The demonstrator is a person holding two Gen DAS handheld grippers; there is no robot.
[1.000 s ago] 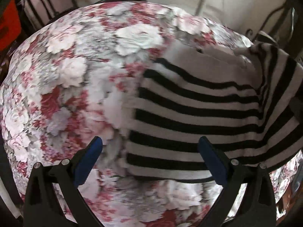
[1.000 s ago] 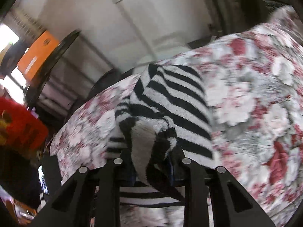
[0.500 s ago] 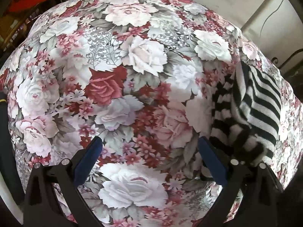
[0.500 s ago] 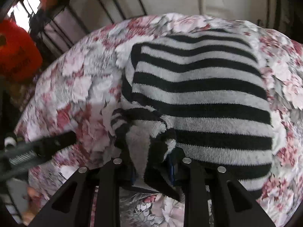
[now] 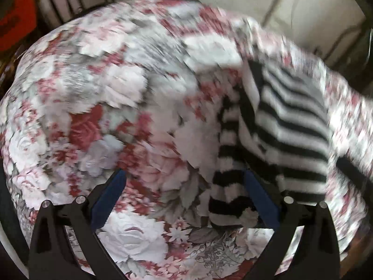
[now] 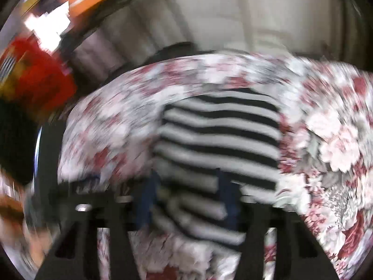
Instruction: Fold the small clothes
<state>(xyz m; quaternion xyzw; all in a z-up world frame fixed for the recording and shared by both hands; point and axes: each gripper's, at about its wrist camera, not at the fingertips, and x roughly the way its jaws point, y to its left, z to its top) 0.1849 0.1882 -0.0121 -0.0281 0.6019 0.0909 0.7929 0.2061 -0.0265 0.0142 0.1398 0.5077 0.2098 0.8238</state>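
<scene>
**Striped garment on floral desk, both tools over it**

Floral cloth, red and white roses with grey leaves, covers the round desk [image 5: 98, 121] across both views. Pale wall and dark metal bars behind it; something orange and red at the upper left of the right wrist view, too blurred to name. Both frames are motion-smeared.

Black-and-white striped garment [image 5: 286, 135] lies on the desk, at the right side of my left wrist view, bunched with one folded flap running down toward the near edge. In the right wrist view it sits at centre [image 6: 219, 135], stripes running across, flat on the floral cloth.

My left tool [image 5: 184, 198] points steeply down at the desk, blue pads spread wide, released, nothing clamped. Its right pad [image 5: 261, 200] is just beside the lower end of the striped flap, possibly overlapping it; contact not readable through the blur. Bare floral cloth between the pads otherwise.

My right tool [image 6: 186, 200] has its blue pads set apart, jaws opening. Near end of the striped garment lies between them. I see a gap at each pad, so not clenched on it, though the blur makes that soft. A dark strip at the right of the left wrist view [image 5: 352, 172] is unclear.
</scene>
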